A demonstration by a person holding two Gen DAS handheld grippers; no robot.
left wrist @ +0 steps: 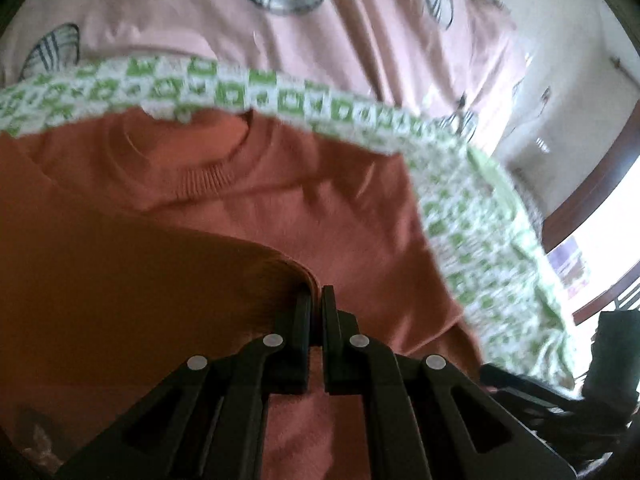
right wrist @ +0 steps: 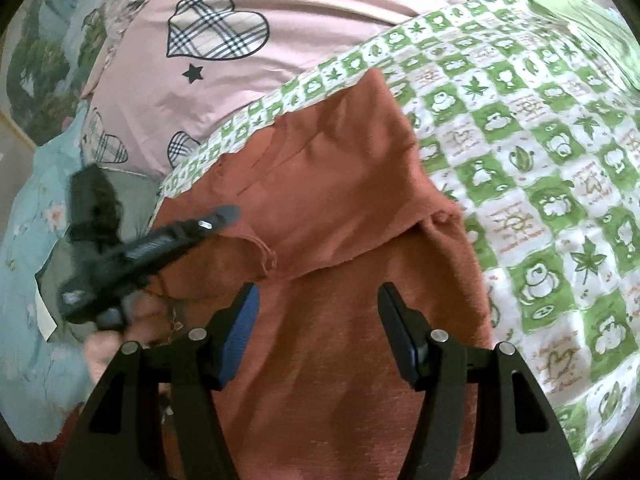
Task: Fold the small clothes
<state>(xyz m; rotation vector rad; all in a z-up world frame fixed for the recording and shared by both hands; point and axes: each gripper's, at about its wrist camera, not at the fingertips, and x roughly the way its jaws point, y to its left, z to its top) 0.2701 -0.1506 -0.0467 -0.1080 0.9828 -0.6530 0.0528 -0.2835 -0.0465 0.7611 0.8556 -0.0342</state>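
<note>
A rust-orange small shirt [left wrist: 280, 184] lies collar away from me on a green-and-white checked cloth [left wrist: 256, 92]. My left gripper [left wrist: 316, 296] is shut on a lifted flap of that shirt, which drapes dark and blurred across the lower left of the left wrist view. In the right wrist view the same shirt [right wrist: 340, 208] shows a folded-over panel. My right gripper [right wrist: 318, 292] hovers open just above the shirt's lower part, nothing between its blue-padded fingers [right wrist: 240, 320]. The left gripper [right wrist: 224, 214] appears blurred at the shirt's left edge, a hand behind it.
The checked cloth [right wrist: 540, 160] is spread on a pink sheet [right wrist: 280, 0] printed with plaid hearts. A light blue floral fabric [right wrist: 36, 208] lies at the left. In the left wrist view, a pale wall and a dark wooden frame [left wrist: 592, 192] stand at the right.
</note>
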